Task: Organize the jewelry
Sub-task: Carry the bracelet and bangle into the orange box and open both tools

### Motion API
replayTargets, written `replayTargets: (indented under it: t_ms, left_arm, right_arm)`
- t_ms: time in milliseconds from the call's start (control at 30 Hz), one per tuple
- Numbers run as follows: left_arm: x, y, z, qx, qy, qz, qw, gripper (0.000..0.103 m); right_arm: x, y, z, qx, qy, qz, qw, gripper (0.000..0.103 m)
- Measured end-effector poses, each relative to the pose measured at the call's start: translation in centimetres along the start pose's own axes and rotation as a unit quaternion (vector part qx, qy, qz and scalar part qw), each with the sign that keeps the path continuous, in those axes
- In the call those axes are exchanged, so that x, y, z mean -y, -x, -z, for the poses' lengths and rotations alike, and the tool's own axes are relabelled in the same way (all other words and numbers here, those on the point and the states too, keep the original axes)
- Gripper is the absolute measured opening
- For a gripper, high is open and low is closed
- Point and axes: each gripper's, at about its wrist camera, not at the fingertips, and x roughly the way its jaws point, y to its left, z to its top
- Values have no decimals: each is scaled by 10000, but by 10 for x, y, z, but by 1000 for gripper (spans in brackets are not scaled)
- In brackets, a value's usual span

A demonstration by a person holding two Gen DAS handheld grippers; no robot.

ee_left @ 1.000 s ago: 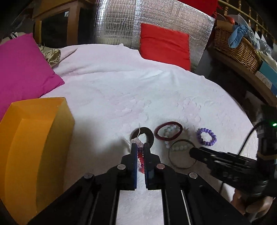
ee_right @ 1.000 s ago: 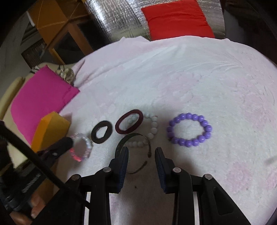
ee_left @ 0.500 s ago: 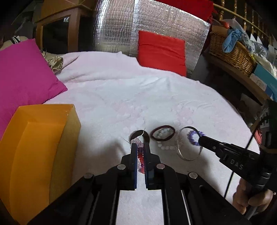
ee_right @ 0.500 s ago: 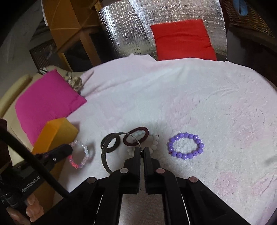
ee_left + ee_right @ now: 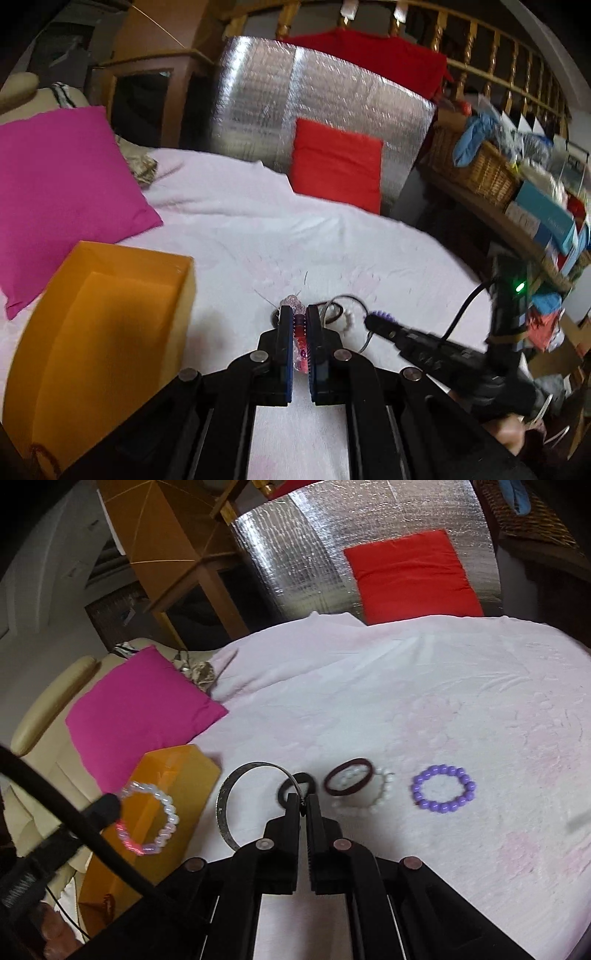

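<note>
Soft, dim indoor light falls evenly across the pale bedspread (image 5: 424, 701), casting only faint shadows. Glare streaks the silver foil panel (image 5: 314, 107). Fisheye distortion bends both views, corners blacken, and motion blur smears the red cushion (image 5: 336, 162) and wicker basket (image 5: 480, 170).

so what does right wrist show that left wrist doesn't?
Only right wrist: the clear beaded bracelet as a full loop hanging from the left claw in front of the orange box; the metal bangle pinched in the right claw; the whole purple bead bracelet.
Only left wrist: the box's open interior and the wicker basket.
Both: white bedspread, magenta pillow, red cushion.
</note>
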Motion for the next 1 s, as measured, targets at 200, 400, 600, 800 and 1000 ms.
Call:
replayTargets:
  t_ms: [200,400,600,800,1000]
  left_arm:
    - [-23,42,-9,445,221,-70,9987,6]
    - [-70,66,-9,647,550,-269,9960,6]
    - [-130,64,3,475,1009,-718,9912,6]
    - [-169,32,21,-165,1282,-1480,9805,6]
    - [-191,11,34,-635,1507,-2018,9657,7]
  right_arm:
    - [-34,2,2,1,181,-154,9997,4]
    - [-79,-6,-5,-41,411,-406,9983,4]
    - [-134,-37,-5,-240,767,-643,9947,4]
    - [-186,-81,10,-575,1091,-725,9897,4]
    - [-226,-120,21,-881,1391,-628,9844,9]
